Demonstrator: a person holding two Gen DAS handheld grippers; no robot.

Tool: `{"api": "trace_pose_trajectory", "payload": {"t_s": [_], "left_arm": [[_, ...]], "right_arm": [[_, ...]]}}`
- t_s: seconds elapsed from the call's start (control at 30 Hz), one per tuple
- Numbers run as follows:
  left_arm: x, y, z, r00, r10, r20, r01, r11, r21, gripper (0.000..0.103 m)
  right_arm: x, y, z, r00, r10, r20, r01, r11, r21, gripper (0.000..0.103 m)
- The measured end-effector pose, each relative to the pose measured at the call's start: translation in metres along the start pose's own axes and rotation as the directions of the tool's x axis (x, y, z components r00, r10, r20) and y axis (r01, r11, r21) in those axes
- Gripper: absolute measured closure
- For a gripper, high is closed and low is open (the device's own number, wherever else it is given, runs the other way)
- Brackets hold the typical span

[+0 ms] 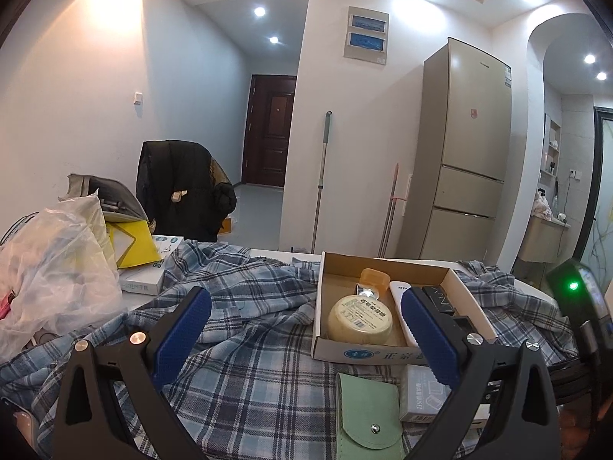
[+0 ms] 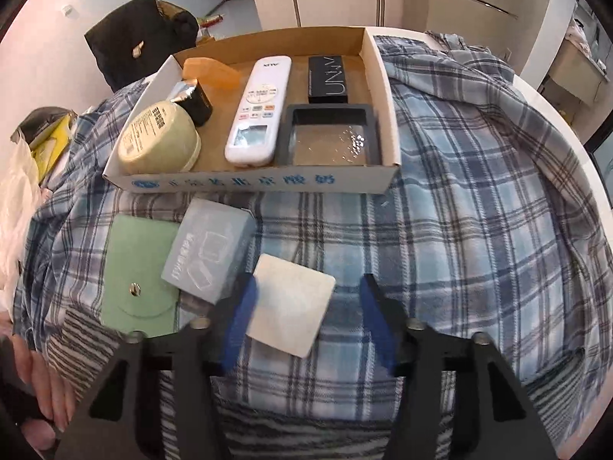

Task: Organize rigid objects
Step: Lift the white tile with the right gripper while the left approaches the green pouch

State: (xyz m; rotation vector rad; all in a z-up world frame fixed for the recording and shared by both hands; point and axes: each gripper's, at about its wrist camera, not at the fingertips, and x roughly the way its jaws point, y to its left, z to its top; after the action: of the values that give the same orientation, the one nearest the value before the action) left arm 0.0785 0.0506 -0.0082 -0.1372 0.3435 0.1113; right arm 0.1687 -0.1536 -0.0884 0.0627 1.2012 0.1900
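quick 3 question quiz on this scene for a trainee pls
1. True or false: the remote lies in the box.
2. What lies between the right gripper's fingers? A orange case, B white square, C round tin.
3. What colour is the pouch on the cloth?
Key: 1 true; 2 B; 3 green.
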Motion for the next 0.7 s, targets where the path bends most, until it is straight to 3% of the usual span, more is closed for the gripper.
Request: {"api": "trace_pose_trajectory", "payload": {"t_s": [0.27, 0.37, 0.7], "left_arm": [[-0.001, 0.0, 0.0, 1.0, 0.0, -0.001, 0.0, 1.0, 0.007, 0.002], [0.002, 0.001, -0.001, 1.0, 0.004, -0.007, -0.004, 1.0, 0.008, 0.002], [0.018, 0.017, -0.002, 0.995, -0.015, -0.099, 0.009, 0.998, -0.06, 0.002]], "right_arm": [[0.02, 0.017, -0.005, 0.999, -0.017, -0.05, 0.017, 1.0, -0.006, 0.047], [0.018, 0.015, -0.01, 0.999, -0.022, -0.038, 0.022, 1.0, -0.022, 0.055], [0.018, 0.007, -0.007, 0.997, -0.08, 0.013, 0.081, 0.995, -0.058, 0.059]]}}
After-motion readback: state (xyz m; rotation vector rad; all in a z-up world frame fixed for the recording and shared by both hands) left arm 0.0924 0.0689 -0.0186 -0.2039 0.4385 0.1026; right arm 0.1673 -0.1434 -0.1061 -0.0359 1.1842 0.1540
